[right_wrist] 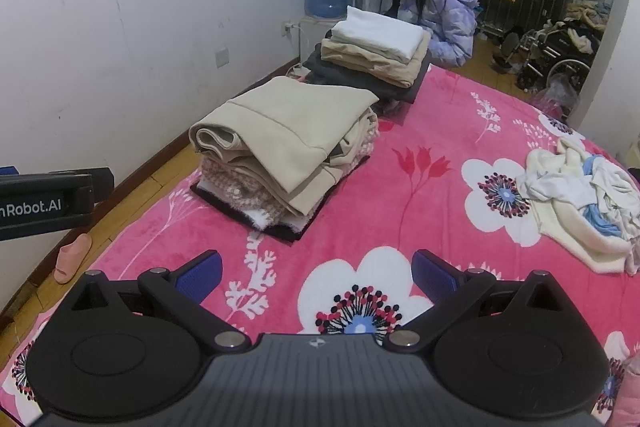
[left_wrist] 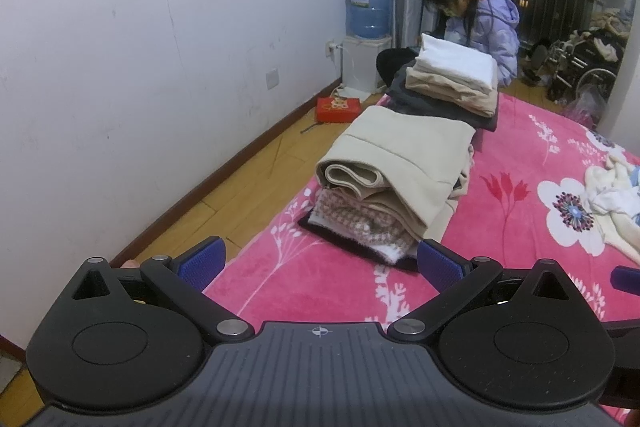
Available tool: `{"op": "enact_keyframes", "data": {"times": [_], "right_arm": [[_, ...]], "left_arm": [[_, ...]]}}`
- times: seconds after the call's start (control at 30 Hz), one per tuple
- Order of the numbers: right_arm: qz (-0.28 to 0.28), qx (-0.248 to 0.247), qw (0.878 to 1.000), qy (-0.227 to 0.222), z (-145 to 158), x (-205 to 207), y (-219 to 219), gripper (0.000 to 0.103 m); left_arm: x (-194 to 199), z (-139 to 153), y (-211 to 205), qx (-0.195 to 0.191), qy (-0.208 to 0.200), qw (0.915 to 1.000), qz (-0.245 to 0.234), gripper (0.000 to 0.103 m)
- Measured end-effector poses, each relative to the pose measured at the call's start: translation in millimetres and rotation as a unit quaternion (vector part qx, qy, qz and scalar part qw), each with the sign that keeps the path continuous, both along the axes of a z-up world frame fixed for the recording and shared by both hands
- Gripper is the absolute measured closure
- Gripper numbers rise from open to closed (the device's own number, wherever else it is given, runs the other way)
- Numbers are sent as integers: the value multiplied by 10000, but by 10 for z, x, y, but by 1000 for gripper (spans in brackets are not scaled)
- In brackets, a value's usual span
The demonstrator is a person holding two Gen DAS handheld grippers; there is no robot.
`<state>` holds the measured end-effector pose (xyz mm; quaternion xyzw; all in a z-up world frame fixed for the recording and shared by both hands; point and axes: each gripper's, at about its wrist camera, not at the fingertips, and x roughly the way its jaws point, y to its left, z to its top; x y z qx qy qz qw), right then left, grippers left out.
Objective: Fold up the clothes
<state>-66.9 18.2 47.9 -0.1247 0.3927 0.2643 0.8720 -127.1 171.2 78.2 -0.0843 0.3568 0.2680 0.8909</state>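
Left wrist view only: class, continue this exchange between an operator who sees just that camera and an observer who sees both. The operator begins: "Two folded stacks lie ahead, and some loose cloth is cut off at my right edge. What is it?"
Observer: A crumpled heap of unfolded clothes, cream and white with a light blue piece, lying on the pink floral blanket.
Operator: Is the right gripper holding anything?
Observer: No. The right gripper is open and empty, over a white flower print.
Operator: Anything on the floor that I can't see?
Observer: A pink slipper on the wooden floor, beside the blanket's edge.
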Motion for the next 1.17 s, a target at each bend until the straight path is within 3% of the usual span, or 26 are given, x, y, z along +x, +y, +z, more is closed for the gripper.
{"op": "enact_keyframes", "data": {"times": [1.17], "right_arm": [[21,-48,10000,-4,-19,-31,71,0]], "left_arm": [[-15,-36,58,0,10,10000,21,0]]}}
